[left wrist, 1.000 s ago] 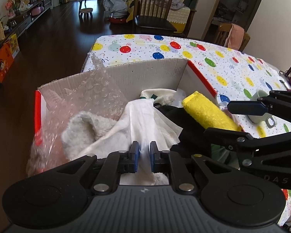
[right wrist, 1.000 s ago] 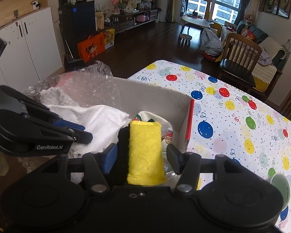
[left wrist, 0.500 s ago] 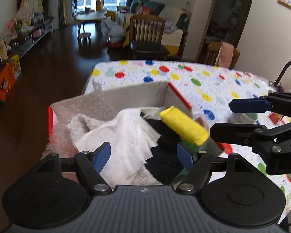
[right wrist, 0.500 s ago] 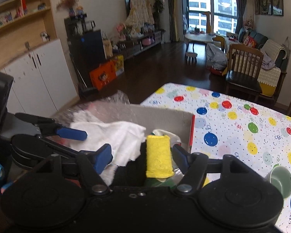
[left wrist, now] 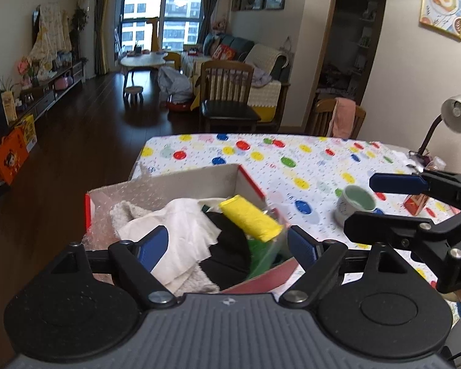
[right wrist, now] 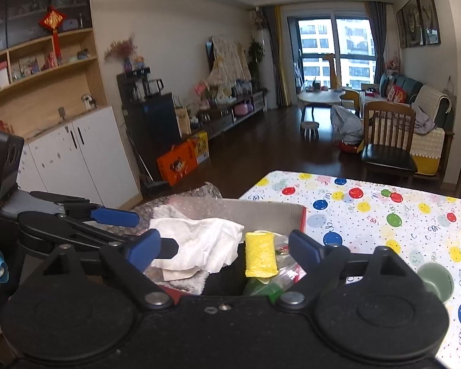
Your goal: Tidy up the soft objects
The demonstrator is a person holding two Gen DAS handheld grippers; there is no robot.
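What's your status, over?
Left gripper open, empty. Right gripper open, empty. White cloth and yellow towel lie in the box. Cup beside box, clear of both.

Readable text: almost none

I am finding no whole word to read; only the cut-off letters "ition" are showing on the left gripper (right wrist: pixel 150 233) body at the right wrist view's left edge, and print on the orange box (right wrist: pixel 176 166) is staying too blurred.
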